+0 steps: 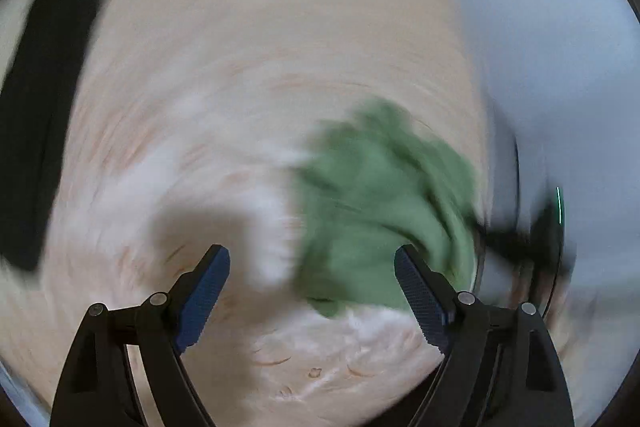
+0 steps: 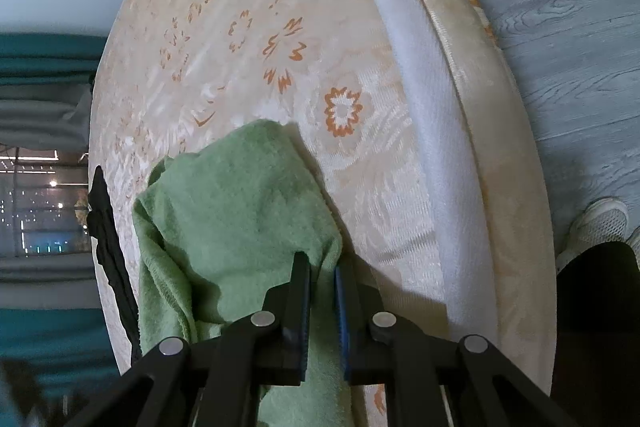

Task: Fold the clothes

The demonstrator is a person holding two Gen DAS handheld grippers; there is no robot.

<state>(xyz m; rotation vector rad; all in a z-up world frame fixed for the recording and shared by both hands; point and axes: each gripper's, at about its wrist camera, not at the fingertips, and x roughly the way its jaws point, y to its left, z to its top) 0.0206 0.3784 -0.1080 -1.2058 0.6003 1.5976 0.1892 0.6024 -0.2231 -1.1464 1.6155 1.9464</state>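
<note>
A green fleece garment (image 2: 240, 211) lies bunched on the cream floral mattress (image 2: 280, 27). My right gripper (image 2: 322, 267) is shut on the garment's near edge, with cloth pinched between the blue pads. In the blurred left wrist view the same green garment (image 1: 380, 203) lies just ahead and to the right. My left gripper (image 1: 312, 255) is open and empty, just above the mattress (image 1: 240, 67), its right finger next to the cloth.
A black garment (image 2: 108, 251) lies at the mattress's left edge beyond the green one. A white band (image 2: 420, 107) runs along the mattress's right side. Grey wood floor (image 2: 560, 27) and a person's white shoe (image 2: 596, 223) are at right. Teal curtains (image 2: 44, 51) hang at left.
</note>
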